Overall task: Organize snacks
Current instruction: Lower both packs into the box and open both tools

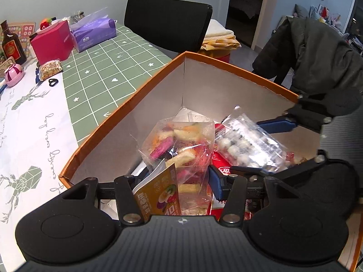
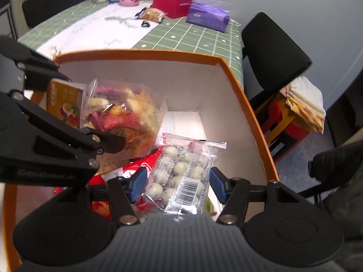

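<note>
Snacks sit inside the orange box (image 2: 247,104): the left gripper (image 1: 181,179) pinches the dried-fruit bag (image 1: 179,145), and the right gripper (image 2: 178,182) brackets the white-ball candy packet (image 2: 181,170) at six o'clock. Whether its pads grip, I cannot tell. Slick film could slip free, I judge, or snag the red packet (image 2: 145,165) beneath.

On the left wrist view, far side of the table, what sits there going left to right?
Dark bottle → red box → purple tissue pack → black chair back.
</note>
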The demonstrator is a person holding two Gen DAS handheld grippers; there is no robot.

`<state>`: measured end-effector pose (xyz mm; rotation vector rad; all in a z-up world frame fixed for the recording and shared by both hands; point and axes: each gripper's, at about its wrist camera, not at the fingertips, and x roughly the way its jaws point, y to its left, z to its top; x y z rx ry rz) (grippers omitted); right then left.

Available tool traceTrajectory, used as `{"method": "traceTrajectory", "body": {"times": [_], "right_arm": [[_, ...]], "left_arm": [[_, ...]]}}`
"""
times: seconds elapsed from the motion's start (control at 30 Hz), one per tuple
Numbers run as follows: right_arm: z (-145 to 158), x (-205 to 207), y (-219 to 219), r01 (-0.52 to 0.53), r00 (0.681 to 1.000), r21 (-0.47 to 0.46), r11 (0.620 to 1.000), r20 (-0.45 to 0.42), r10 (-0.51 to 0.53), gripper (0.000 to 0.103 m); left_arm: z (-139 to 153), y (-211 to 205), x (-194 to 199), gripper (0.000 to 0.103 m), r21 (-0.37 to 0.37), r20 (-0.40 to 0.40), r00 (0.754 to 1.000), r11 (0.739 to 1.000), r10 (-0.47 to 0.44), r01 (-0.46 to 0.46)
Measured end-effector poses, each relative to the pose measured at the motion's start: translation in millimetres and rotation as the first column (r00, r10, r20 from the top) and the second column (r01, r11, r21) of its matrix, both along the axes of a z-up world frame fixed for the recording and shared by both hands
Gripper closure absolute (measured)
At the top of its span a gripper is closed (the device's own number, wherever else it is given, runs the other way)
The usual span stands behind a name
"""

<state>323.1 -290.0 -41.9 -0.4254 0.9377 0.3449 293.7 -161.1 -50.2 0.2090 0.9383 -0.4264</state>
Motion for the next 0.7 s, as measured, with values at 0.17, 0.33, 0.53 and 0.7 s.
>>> {"method": "traceTrajectory", "body": {"times": [0.17,0.33,0.53,0.7], "right_arm": [[-8.7,7.0,6.9,-0.009,1.000,-0.055,0.998,0.003,0.010,0.045],[-10.0,12.6,4.2,-0.024,1.000,-0.064,0.998,-0.011,0.023,0.045],[-15.5,20.6,2.0,-0.034,0.999,-0.039,0.999,-0.004,0.034,0.044],[-14.6,19.6,3.9,-0.044,0.999,-0.045,0.998,-0.011,0.043,0.042]], "left_arm": [[-5.5,-6.5,6.2,0.044,0.052,-0.005,1.000,0.998,0.020,-0.019],[-10.1,-7.0,13.3,0.044,0.068,-0.019,0.999,0.997,0.040,-0.039],[-10.5,-7.6,20.3,0.043,0.095,-0.040,0.996,0.993,0.075,-0.071],[-6.3,-4.4,23.3,0.033,0.058,-0.048,0.993,0.993,0.106,-0.103]]}}
